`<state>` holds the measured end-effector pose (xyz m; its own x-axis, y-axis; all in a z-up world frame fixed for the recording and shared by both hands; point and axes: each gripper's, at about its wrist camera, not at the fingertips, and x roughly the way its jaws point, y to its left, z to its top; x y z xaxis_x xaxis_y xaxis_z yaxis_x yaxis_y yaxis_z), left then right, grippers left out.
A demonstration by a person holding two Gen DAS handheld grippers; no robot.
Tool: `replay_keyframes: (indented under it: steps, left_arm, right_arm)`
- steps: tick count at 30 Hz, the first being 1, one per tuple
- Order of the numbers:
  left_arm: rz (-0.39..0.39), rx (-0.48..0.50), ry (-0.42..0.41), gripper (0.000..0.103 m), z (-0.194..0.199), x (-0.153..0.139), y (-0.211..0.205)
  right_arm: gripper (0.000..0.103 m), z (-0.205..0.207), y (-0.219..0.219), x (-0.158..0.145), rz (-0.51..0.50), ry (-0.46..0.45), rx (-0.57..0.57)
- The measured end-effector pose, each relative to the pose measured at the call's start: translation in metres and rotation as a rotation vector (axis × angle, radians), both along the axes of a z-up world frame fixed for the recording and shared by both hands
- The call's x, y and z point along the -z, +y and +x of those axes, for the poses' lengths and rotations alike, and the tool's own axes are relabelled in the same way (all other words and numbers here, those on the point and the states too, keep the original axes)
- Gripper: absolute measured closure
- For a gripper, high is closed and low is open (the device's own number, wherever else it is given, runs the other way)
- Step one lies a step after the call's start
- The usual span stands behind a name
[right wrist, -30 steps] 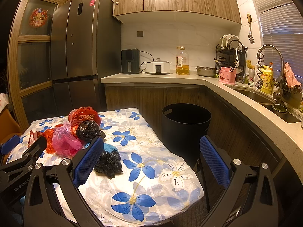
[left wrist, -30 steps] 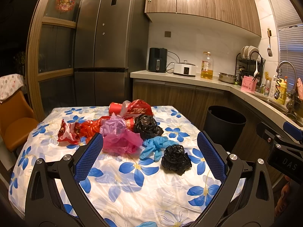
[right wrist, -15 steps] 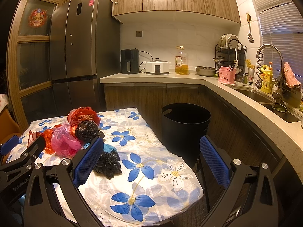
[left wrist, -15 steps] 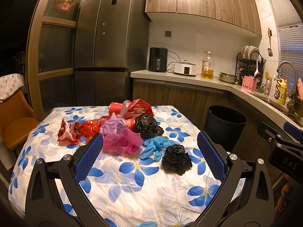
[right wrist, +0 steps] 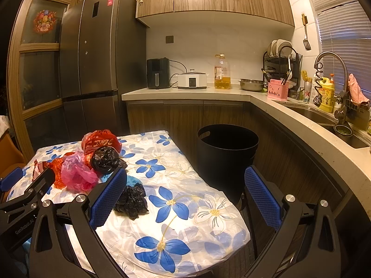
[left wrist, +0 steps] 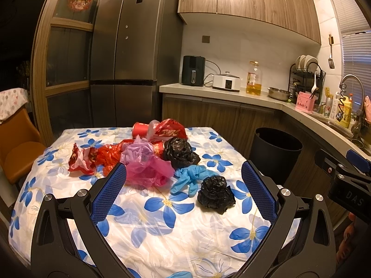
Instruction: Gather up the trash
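Crumpled trash lies heaped on a table with a blue-flowered cloth [left wrist: 162,227]. Nearest is a small black bag [left wrist: 215,194] [right wrist: 132,200], with blue gloves [left wrist: 189,178] beside it. Behind them lie a pink bag [left wrist: 148,171] [right wrist: 76,173], a larger black bag [left wrist: 179,153] [right wrist: 105,159], red bags [left wrist: 170,129] [right wrist: 99,140] and a red cup [left wrist: 140,129]. A black bin [left wrist: 276,149] [right wrist: 228,148] stands on the floor to the table's right. My left gripper [left wrist: 184,190] hovers open over the near table. My right gripper [right wrist: 185,193] hangs open above the table's right corner.
A kitchen counter [right wrist: 190,91] runs along the back and right, carrying an appliance, a cooker, an oil bottle [right wrist: 222,73], a dish rack and a sink [right wrist: 324,118]. A tall fridge [left wrist: 132,64] stands behind the table. An orange chair [left wrist: 18,148] sits at the left.
Both views have shifted only slightly; the trash lies as before and both grippers remain open.
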<state>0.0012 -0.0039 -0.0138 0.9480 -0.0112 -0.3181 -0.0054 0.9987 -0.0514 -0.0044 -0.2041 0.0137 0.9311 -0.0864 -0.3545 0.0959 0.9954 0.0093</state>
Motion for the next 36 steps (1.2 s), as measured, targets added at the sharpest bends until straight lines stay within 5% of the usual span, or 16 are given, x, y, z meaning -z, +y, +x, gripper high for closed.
replay_keyframes:
  steps: [22, 29, 35, 36]
  left_arm:
    - [-0.016, -0.061, 0.025, 0.005, 0.018, 0.018, 0.011]
    - [-0.060, -0.134, 0.054, 0.005, 0.040, 0.034, 0.044]
    - [-0.073, -0.175, 0.057, 0.005, 0.055, 0.043, 0.061]
    - [-0.075, -0.180, 0.061, 0.005, 0.060, 0.044, 0.063]
  right_arm:
    - [0.005, 0.031, -0.007, 0.028, 0.036, -0.011, -0.027]
    - [0.006, 0.061, 0.013, 0.060, 0.067, 0.006, -0.159]
    - [0.014, 0.088, 0.038, 0.086, 0.090, 0.037, -0.279]
    - [0.021, 0.091, 0.042, 0.091, 0.099, 0.046, -0.291]
